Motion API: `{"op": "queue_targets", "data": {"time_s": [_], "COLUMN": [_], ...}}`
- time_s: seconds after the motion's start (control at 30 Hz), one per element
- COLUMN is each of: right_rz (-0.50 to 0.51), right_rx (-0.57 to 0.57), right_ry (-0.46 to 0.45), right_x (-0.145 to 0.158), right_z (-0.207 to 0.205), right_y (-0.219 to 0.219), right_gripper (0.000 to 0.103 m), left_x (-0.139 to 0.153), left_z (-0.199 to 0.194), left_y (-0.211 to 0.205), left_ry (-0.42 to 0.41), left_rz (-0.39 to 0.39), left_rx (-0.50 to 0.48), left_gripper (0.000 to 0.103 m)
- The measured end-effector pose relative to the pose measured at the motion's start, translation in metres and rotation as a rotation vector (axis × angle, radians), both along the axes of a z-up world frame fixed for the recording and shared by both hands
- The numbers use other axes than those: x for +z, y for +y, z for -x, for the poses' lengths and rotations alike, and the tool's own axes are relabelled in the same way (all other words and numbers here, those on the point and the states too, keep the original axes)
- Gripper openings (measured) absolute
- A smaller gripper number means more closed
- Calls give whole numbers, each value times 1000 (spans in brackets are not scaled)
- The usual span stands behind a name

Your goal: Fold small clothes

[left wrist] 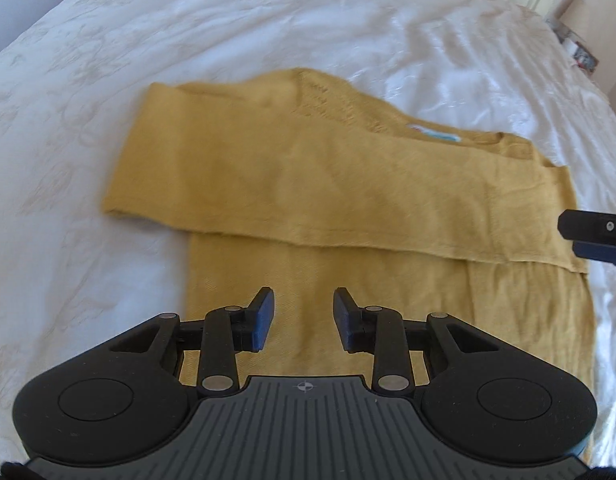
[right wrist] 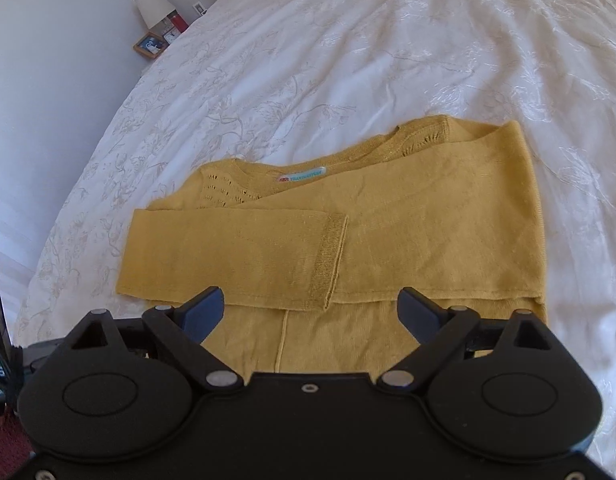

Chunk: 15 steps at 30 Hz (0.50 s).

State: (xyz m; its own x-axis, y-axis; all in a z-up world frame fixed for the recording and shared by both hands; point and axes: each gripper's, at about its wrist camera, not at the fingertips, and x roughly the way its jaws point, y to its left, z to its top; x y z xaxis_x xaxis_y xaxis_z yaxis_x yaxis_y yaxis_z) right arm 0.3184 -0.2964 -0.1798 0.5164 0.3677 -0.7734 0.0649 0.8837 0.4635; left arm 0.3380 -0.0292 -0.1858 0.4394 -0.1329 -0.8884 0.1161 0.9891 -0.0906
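A mustard-yellow knit sweater lies flat on the bed, both sleeves folded across its chest. In the right wrist view the sweater shows one sleeve's ribbed cuff lying over the other, and a blue neck label. My left gripper hovers over the sweater's lower body, open, with only flat cloth beneath the gap. My right gripper is open wide just in front of the folded sleeves' lower edge, holding nothing. Its fingers enter the left wrist view at the sweater's right side.
A white embroidered bedspread stretches all around the sweater. Beyond the bed's far left corner are a lamp and a framed photo by a pale wall. A dark red knit piece shows at the lower left edge.
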Motion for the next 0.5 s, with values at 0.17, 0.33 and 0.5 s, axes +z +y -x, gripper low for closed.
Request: {"op": "queue_targets", "data": {"time_s": [0.17,0.33,0.5], "right_rz": [19,-4,-33], "right_rx": [44,55,49], "right_ry": [39,79,115], "right_x": [-18,-37,-52], "right_z": [-27,-45,-55], "right_y": [11,14,15], "right_gripper": [67,67,67], "left_x": [-27,-42,-47], "left_z": [-1,0,-2], "left_y": [21,22,13], "left_ry": [63,64,66], "left_rz": [-26,9,10], "left_rx": [53,69,38], "left_gripper": [34,44,65]}}
